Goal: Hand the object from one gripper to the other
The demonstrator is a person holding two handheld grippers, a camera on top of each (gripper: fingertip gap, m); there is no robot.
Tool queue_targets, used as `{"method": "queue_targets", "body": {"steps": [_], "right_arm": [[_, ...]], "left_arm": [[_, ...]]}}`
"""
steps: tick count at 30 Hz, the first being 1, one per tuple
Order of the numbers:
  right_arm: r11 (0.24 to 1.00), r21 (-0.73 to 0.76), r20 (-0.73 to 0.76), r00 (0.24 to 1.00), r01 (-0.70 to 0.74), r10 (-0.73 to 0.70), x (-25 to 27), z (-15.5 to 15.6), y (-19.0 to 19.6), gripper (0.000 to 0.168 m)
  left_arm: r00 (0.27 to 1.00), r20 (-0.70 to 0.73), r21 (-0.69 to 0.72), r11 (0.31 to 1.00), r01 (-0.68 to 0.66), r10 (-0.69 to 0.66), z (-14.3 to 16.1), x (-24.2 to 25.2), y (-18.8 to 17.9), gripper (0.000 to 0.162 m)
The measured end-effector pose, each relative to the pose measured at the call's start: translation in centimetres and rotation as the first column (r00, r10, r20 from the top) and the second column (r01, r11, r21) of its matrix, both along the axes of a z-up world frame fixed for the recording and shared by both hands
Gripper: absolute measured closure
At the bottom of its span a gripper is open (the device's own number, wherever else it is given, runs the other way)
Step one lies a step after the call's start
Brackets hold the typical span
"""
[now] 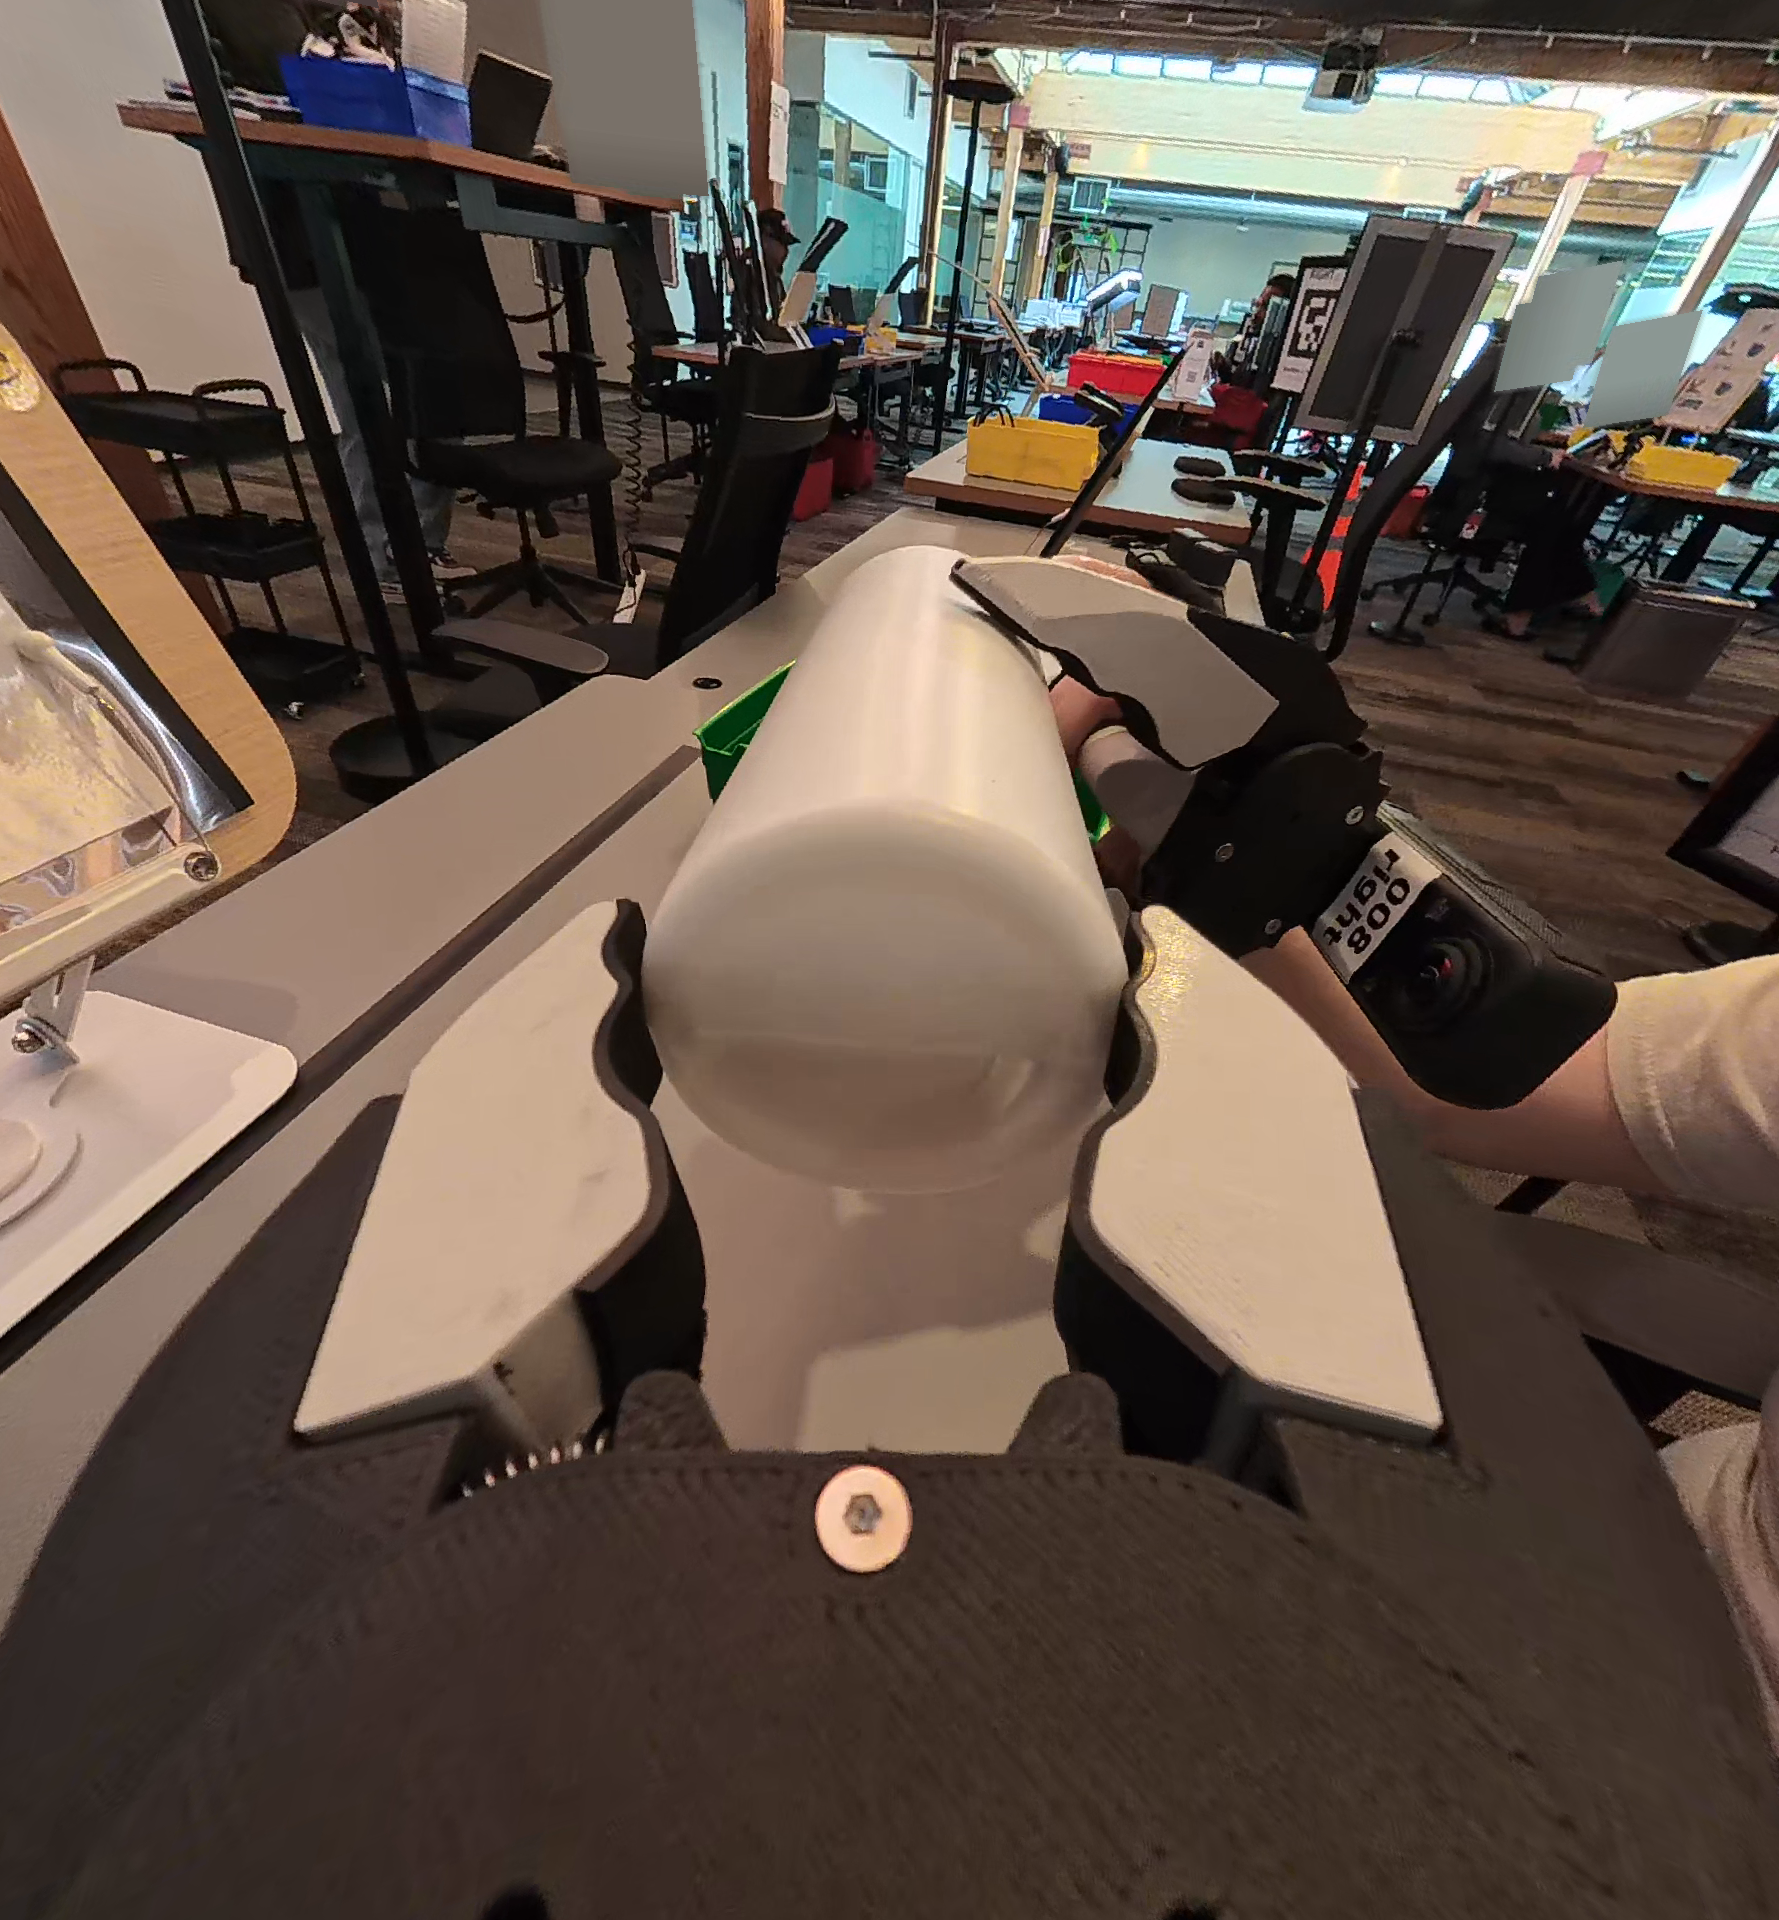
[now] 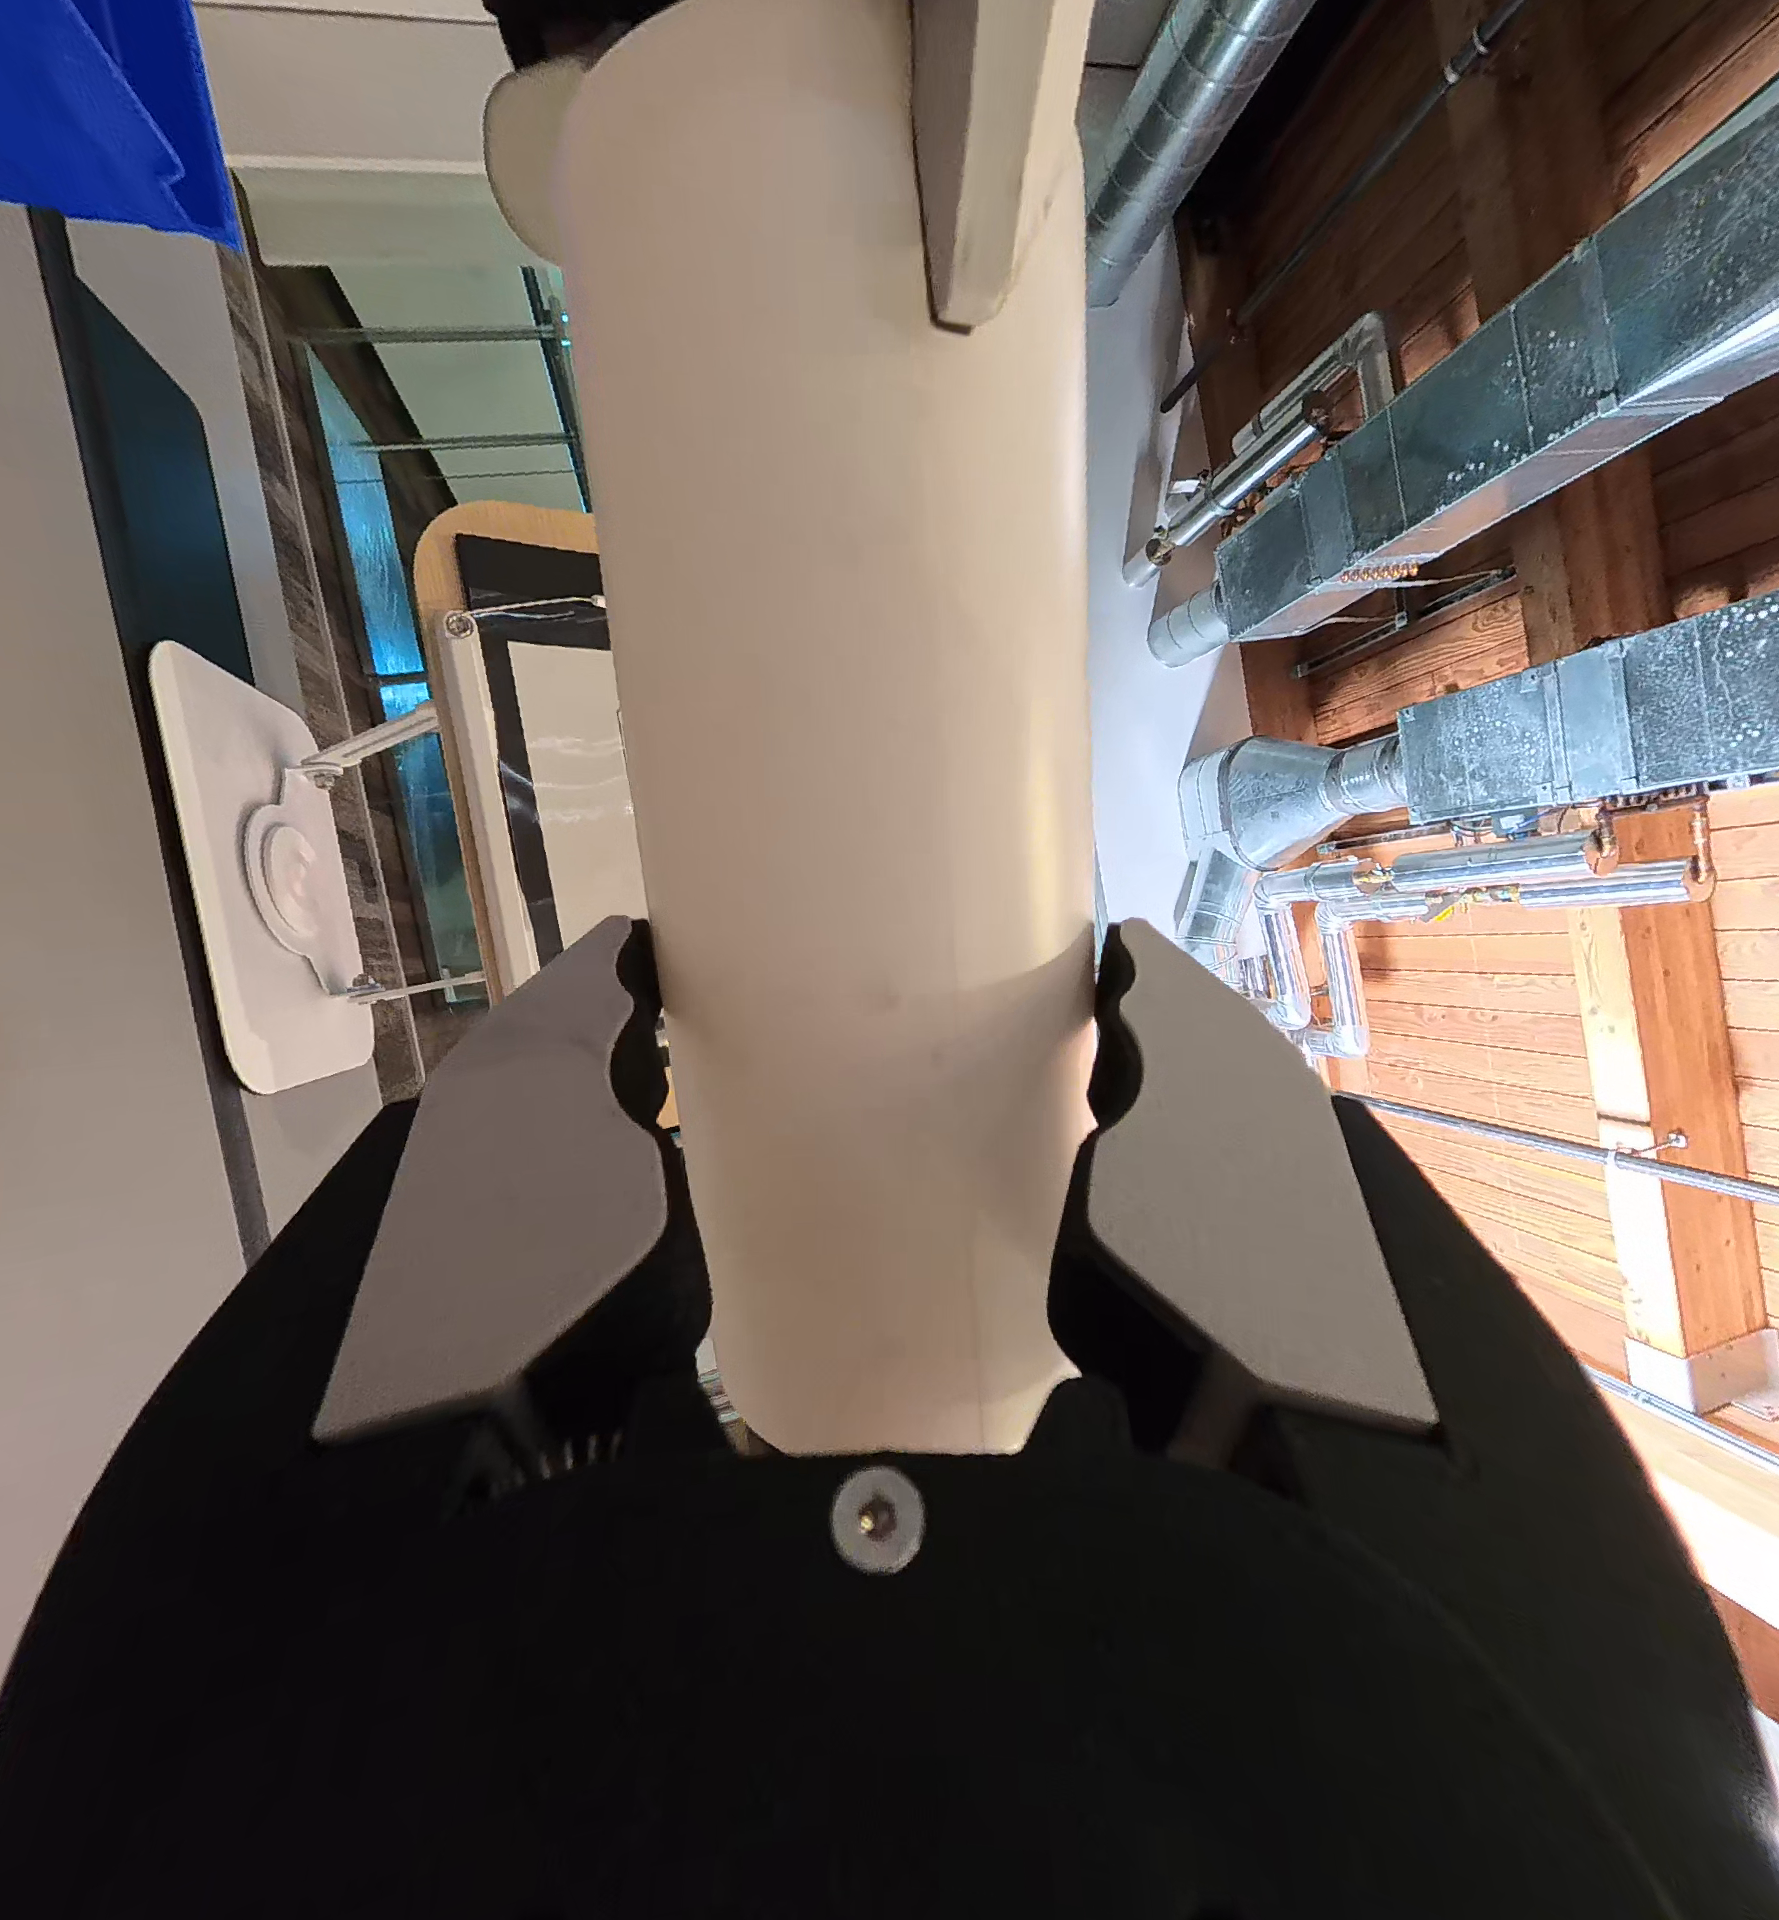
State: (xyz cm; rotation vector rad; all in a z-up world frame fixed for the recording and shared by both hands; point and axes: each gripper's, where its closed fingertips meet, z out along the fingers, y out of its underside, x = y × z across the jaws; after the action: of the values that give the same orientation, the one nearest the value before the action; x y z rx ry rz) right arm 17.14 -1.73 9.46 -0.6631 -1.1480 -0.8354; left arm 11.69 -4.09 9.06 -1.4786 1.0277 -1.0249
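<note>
The white cylinder (image 1: 895, 883) is clenched by the left tool (image 1: 880, 1023) and right tool (image 2: 880, 1039) together — if both are released at once, it could be dropped onto the counter (image 1: 511, 831).

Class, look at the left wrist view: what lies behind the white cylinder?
Behind the cylinder a green bin pokes out at its left, on the grey table. The right gripper grips its far end. The rest of the bin is covered.
</note>
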Motion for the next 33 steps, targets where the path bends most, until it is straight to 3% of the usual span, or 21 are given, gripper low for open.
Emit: {"method": "queue_targets", "body": {"steps": [3,10,19,26,33], "right_arm": [[1.000,0.007,-0.005,1.000,-0.021,0.021,-0.1,0.1,-0.2,0.087],[1.000,-0.020,-0.067,0.998,-0.020,0.018,0.3,0.8,-0.2,0.088],[0.997,-0.064,-0.066,0.997,0.037,-0.041,0.6,0.2,0.8,0.083],[0.993,-0.025,-0.081,0.990,0.117,-0.118,1.3,0.0,2.1,0.081],[0.981,-0.022,-0.098,0.976,0.191,-0.193,2.1,-1.0,3.6,0.083]], "left_arm": [[1.000,0.013,-0.014,1.000,0.007,-0.007,0.3,0.0,0.0,0.076],[0.978,0.203,-0.257,0.962,0.093,-0.040,0.5,-0.6,1.3,0.077],[0.912,0.409,-0.503,0.830,0.241,-0.017,-0.6,-1.1,3.5,0.077],[0.896,0.442,-0.593,0.763,0.257,0.042,-1.2,-1.3,4.3,0.077],[0.916,0.389,-0.639,0.745,0.191,0.098,-2.3,-0.9,4.7,0.077]]}}
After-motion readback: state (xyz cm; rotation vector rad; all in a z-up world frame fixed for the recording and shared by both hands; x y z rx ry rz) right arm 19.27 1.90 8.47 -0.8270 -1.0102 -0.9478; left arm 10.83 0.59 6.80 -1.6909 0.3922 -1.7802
